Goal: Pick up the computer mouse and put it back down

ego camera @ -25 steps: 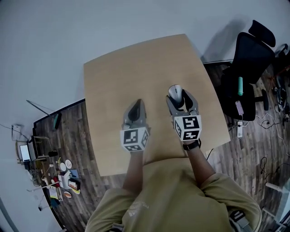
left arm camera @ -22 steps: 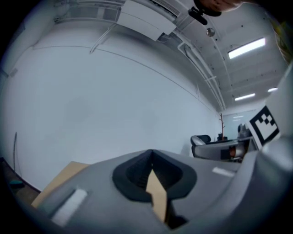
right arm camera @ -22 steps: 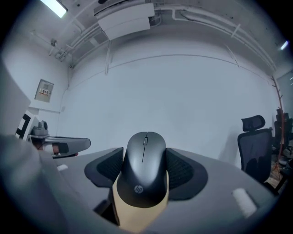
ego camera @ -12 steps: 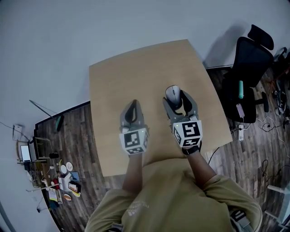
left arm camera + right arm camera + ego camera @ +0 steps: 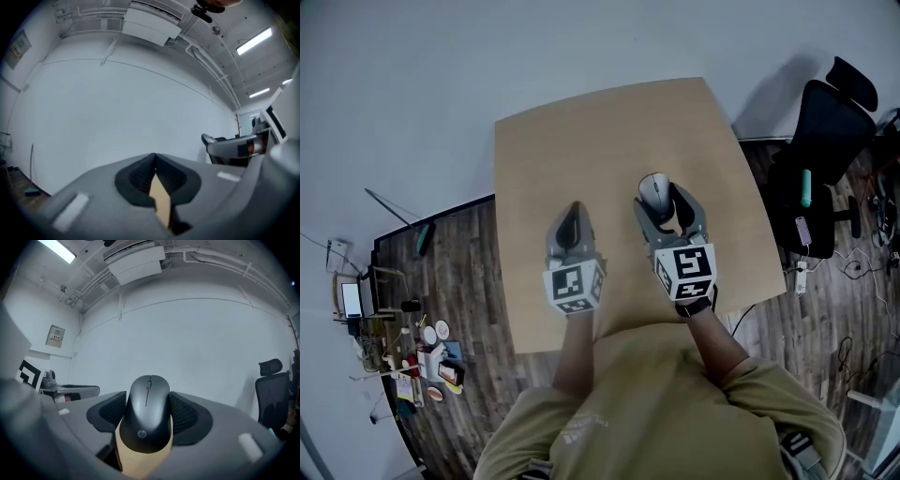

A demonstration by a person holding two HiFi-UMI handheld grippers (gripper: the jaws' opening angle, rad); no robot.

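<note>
A dark grey computer mouse [image 5: 653,191] sits between the jaws of my right gripper [image 5: 667,200], over the middle right of the light wooden table [image 5: 609,122]. In the right gripper view the mouse [image 5: 146,401] faces away from the camera, and the ribbed pads [image 5: 186,414] of the right gripper [image 5: 148,416] press on both its sides. My left gripper [image 5: 572,218] hovers beside it to the left, over the table. In the left gripper view the left gripper [image 5: 155,165] has its jaws together at the tip with nothing between them.
A black office chair [image 5: 828,112] stands right of the table on the dark wood floor. A power strip and cables [image 5: 799,272] lie near it. Small clutter [image 5: 427,361] sits on the floor at the left. A white wall is beyond the table's far edge.
Both grippers have drifted a little to the left over the table while the view shifted. The right gripper still grips the mouse and the left stays shut.
</note>
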